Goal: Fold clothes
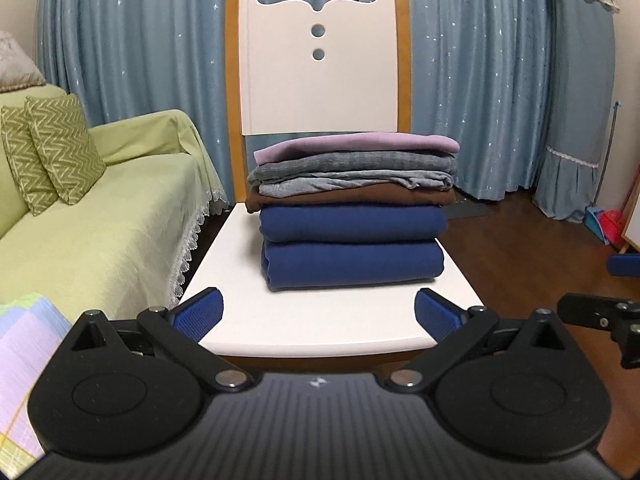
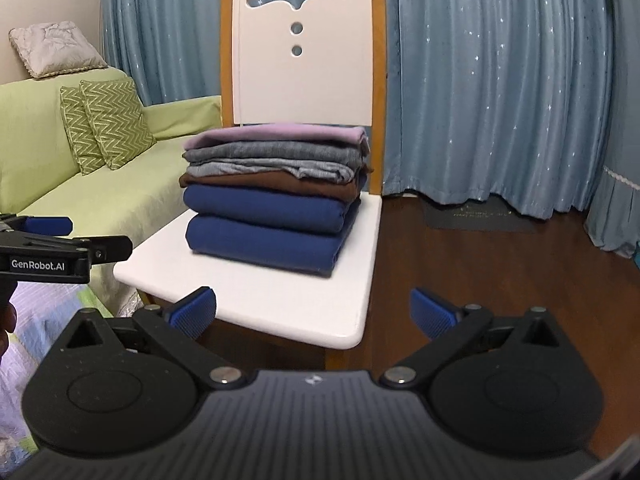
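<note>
A stack of folded clothes (image 1: 352, 212) is sitting on the white seat of a wooden chair (image 1: 320, 320), toward the seat's back edge and just in front of the chair's white backrest (image 1: 320, 80). From the bottom up the stack is showing two thick navy blue folds (image 1: 352, 260), a brown garment (image 1: 352, 198), two grey pieces (image 1: 352, 172) and a lilac top (image 1: 360, 142) crowning it. The front half of the seat is lying bare between the stack and me.

I am holding my left gripper (image 1: 318, 312) over the seat's front edge, its jaws standing wide apart with nothing between them, the blue pads (image 1: 198, 312) framing the stack from both sides of the view. My right gripper (image 2: 312, 312) is hanging at the seat's front right corner, jaws likewise spread wide and empty, one pad over the seat and the other over the dark wooden floor (image 2: 500, 280). Each gripper is showing at the edge of the other's view, well apart from the clothes.

A sofa under a pale green cover (image 1: 100, 220), carrying two zigzag-patterned cushions (image 1: 52, 152), is standing beside the chair's left side, and blue curtains (image 2: 500, 80) are hanging behind.
</note>
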Demonstrator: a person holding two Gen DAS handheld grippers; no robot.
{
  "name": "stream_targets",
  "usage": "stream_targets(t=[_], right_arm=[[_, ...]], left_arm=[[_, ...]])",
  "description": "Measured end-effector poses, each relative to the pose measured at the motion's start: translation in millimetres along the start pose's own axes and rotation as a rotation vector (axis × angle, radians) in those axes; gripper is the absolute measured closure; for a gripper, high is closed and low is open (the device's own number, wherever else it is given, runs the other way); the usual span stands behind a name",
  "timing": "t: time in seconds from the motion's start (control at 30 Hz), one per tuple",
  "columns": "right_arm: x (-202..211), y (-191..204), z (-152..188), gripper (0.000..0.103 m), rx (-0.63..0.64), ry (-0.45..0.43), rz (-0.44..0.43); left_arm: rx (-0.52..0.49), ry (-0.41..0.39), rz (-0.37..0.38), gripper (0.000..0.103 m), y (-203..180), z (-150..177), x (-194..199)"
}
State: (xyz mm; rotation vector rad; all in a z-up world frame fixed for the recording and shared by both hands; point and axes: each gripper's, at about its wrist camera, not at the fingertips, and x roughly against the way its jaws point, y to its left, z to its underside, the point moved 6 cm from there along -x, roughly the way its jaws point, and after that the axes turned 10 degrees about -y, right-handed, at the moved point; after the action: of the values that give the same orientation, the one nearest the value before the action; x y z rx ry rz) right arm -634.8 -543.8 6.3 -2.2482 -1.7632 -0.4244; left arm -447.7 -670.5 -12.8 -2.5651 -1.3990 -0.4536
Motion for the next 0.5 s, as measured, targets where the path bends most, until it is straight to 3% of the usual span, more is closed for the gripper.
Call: stream_targets(t=[0.5], right_arm=[[2.8,-0.4,-0.3,0.001,-0.006,-0.006,0.019]], left_arm=[[0.003,-0.008,0.002,0.001,-7.1,3.8,4.6]])
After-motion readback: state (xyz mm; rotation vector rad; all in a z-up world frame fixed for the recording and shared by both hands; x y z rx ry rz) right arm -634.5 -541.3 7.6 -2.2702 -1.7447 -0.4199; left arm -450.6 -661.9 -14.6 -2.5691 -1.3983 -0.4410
